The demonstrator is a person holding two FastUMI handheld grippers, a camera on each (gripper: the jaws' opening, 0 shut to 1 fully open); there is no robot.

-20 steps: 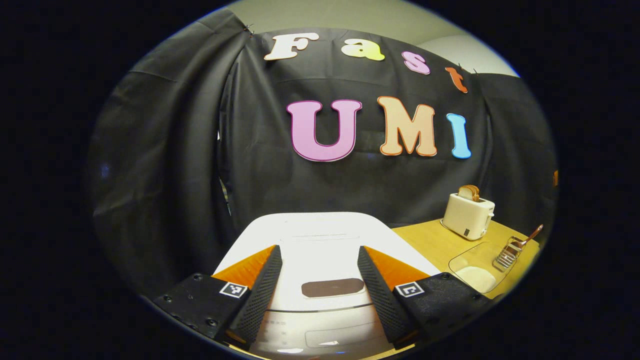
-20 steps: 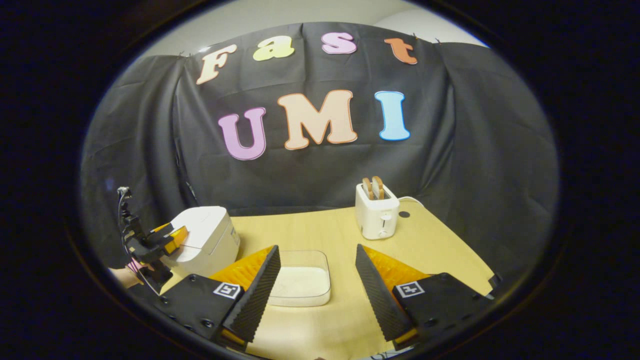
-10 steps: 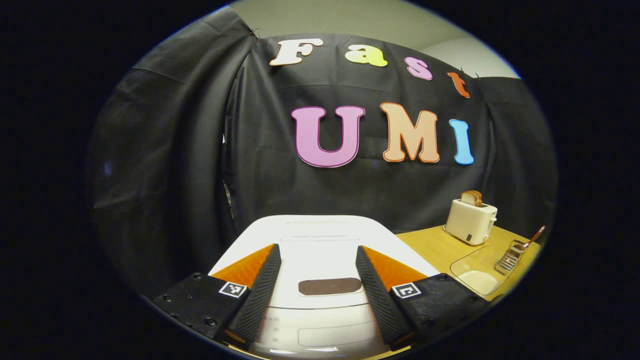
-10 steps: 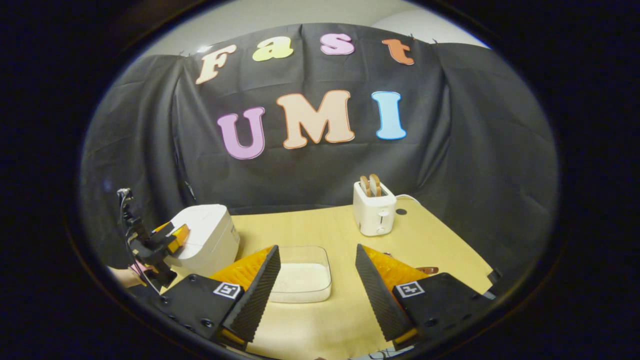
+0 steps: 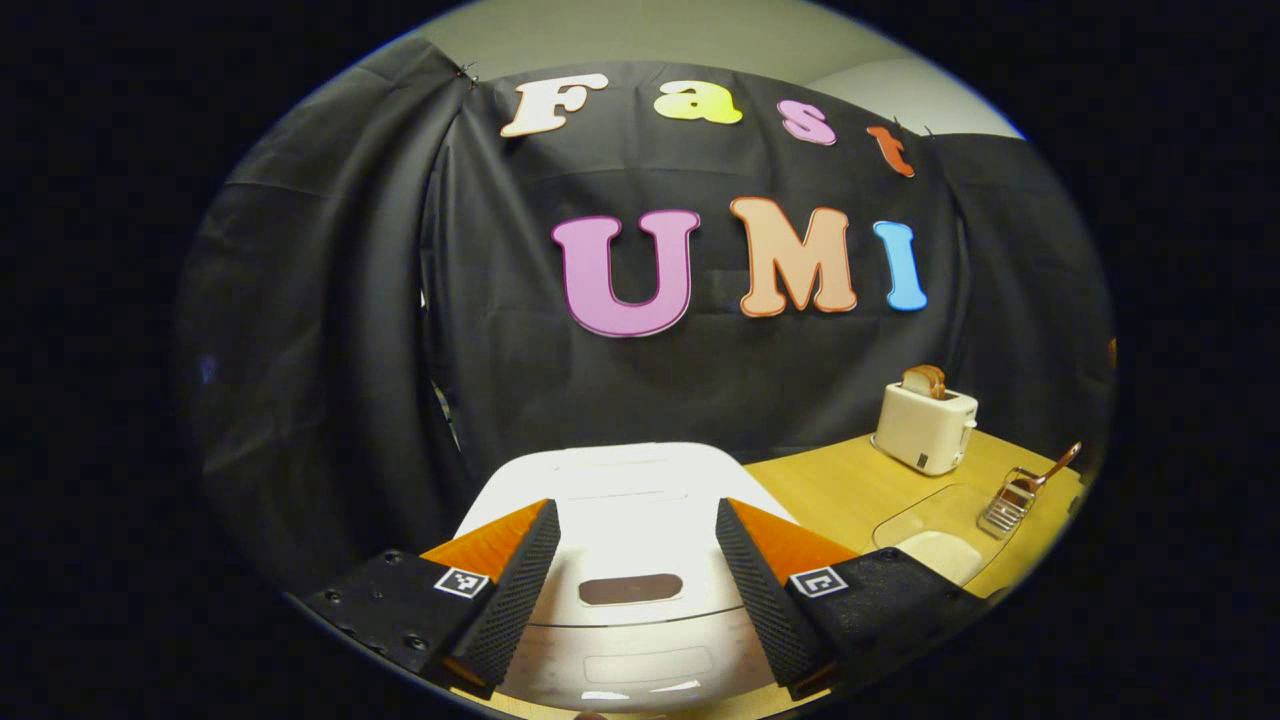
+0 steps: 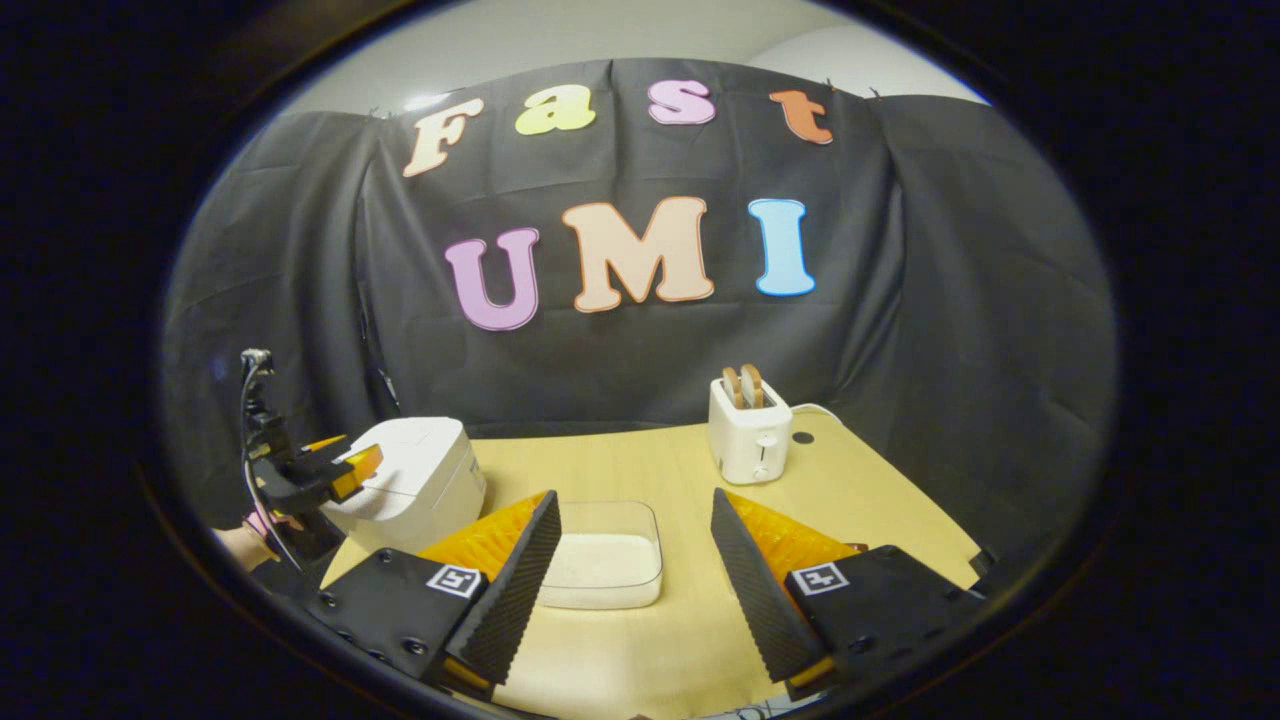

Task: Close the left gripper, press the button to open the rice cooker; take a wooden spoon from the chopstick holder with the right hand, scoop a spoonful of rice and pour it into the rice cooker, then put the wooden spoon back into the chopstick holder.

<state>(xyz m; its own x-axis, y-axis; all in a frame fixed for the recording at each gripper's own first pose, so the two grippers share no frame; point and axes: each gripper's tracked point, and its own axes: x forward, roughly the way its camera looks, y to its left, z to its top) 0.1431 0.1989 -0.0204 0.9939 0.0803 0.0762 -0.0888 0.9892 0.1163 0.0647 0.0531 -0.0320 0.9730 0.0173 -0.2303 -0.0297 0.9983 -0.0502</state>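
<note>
In the left gripper view, the left gripper is spread wide over the closed cooker, its button low centre between the fingers; spoon and holder sit far right. The right gripper view has the right gripper spread before the rice tray, with a toaster behind it.

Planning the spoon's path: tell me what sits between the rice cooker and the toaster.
In the right gripper view, bare tabletop separates the rice cooker from the toaster; the clear rice container sits nearer the camera.

Chopstick holder contents too small to resolve; rice cooker front cut off below.
</note>
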